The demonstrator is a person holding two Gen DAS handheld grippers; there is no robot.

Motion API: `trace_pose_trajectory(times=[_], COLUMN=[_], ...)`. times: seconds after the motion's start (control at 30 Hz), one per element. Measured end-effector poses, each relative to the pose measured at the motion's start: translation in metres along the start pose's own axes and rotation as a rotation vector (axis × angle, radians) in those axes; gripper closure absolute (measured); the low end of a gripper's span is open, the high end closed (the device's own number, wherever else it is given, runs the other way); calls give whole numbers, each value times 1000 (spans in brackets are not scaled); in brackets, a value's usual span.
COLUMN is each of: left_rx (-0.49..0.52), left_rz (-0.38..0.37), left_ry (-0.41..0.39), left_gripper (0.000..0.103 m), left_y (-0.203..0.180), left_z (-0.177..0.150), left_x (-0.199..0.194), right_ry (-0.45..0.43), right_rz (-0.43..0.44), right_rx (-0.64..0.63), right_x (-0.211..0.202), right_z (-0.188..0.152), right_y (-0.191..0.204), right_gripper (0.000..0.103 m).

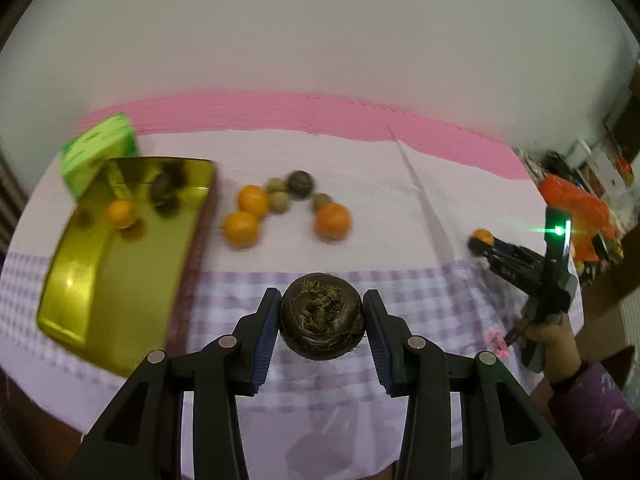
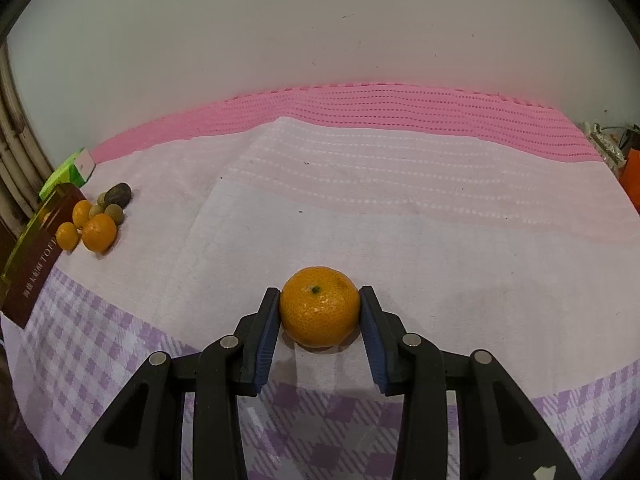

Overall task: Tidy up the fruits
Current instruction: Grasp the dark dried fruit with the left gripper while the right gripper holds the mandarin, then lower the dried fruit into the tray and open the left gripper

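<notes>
My left gripper [image 1: 323,294] is shut on a dark brown round fruit [image 1: 322,320] with a dried tuft on top, held above the checked hem of the cloth. To its left lies a gold tin tray [image 1: 80,280] with one small orange [image 1: 121,213] and a dark fruit [image 1: 162,191] in it. Beyond, loose on the cloth, are three oranges [image 1: 333,221], several small tan fruits [image 1: 279,202] and a dark fruit [image 1: 300,183]. My right gripper [image 2: 320,292] is shut on an orange [image 2: 319,312] that rests on the cloth.
A green box [image 1: 98,152] stands behind the tray, by the wall. The pink and lilac cloth [image 2: 360,208] covers the table up to the wall. A person's hand [image 1: 552,336] holds the right gripper at the table's right edge, with orange clutter [image 1: 576,204] beyond.
</notes>
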State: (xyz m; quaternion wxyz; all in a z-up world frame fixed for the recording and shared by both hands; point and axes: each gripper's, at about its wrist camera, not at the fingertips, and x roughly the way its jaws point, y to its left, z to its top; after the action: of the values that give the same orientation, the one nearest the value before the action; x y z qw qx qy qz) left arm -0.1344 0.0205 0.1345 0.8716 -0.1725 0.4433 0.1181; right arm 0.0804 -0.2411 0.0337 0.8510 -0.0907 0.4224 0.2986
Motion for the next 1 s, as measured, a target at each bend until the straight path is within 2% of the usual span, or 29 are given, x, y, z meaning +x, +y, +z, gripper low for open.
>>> trace_pose_trajectory(times=[0.23,0.37,0.53,0.67,1.0], left_rx=[-98,-127,-203,-216,-250], left_rz=[54,134,192,261,328], left_ry=[-60,-95,-120,-122,-82], left_gripper=[60,60,60,60,60], left_y=[47,75,112,132,163], left_z=[-13,-22,-22,-19,-21], left_x=[-21,-32,-34,-25,-3], right_ry=[6,10,13,13,13], right_rz=[-33,-56,-79,-90,-98], right_rx=[-22,-39,-56,-63,-66], right_x=[0,1,2,2,2], right_z=[1,1,1,0,0], right_y=[4,7,10,11,12], right_gripper=[66,66,66,66,66])
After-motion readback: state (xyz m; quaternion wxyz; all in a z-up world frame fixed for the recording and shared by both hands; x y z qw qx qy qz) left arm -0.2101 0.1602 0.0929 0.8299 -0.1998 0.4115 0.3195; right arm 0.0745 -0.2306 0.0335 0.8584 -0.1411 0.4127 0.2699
